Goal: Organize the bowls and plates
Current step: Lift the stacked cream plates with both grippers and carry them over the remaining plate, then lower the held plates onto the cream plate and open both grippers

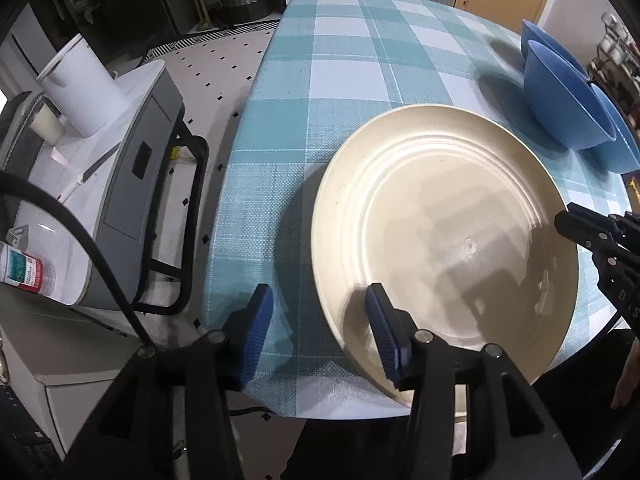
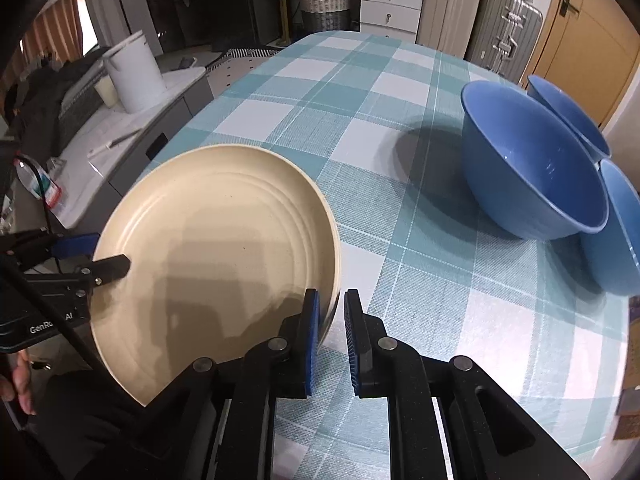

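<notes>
A cream plate lies on the teal checked table near its front edge; it also shows in the right wrist view. My left gripper is open, its jaws straddling the plate's left rim. My right gripper is nearly closed around the plate's right rim, with a small gap still visible; it shows at the right edge of the left wrist view. Three blue bowls sit together at the table's right side, also seen in the left wrist view.
A grey-and-white side cabinet with a white bucket stands left of the table. A bottle lies on it. Drawers, a basket and suitcases stand beyond the table's far end.
</notes>
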Motion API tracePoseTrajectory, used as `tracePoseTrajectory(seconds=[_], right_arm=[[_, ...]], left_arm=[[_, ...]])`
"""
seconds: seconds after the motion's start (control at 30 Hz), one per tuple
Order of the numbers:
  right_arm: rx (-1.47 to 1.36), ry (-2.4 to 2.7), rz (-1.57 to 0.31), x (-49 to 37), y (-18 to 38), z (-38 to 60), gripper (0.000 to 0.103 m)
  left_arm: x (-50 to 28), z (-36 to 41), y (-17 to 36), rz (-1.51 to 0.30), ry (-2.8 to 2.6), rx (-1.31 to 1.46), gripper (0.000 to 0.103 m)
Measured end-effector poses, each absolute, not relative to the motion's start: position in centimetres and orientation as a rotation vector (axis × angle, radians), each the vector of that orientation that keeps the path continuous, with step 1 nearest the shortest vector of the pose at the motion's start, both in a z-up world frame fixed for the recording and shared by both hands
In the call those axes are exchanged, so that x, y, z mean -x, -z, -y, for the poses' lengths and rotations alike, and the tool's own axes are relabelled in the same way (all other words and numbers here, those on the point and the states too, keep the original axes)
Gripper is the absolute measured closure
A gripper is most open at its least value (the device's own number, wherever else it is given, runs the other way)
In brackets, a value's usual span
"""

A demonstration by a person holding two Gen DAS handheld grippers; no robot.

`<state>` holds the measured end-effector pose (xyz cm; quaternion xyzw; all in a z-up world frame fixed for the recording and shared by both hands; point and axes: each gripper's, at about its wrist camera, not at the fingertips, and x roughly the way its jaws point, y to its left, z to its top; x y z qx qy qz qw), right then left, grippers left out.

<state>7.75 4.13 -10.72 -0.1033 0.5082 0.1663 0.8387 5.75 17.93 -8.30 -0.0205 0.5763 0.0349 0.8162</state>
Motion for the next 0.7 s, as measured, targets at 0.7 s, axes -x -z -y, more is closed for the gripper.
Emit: tracePoseTrajectory(seconds=[0.7], right_arm=[[0.030, -0.447, -1.140, -9.0, 12.4, -2.8, 0.084]], left_arm=[[-6.1, -17.6, 8.9, -1.237, 0.048, 0.186, 0.055]])
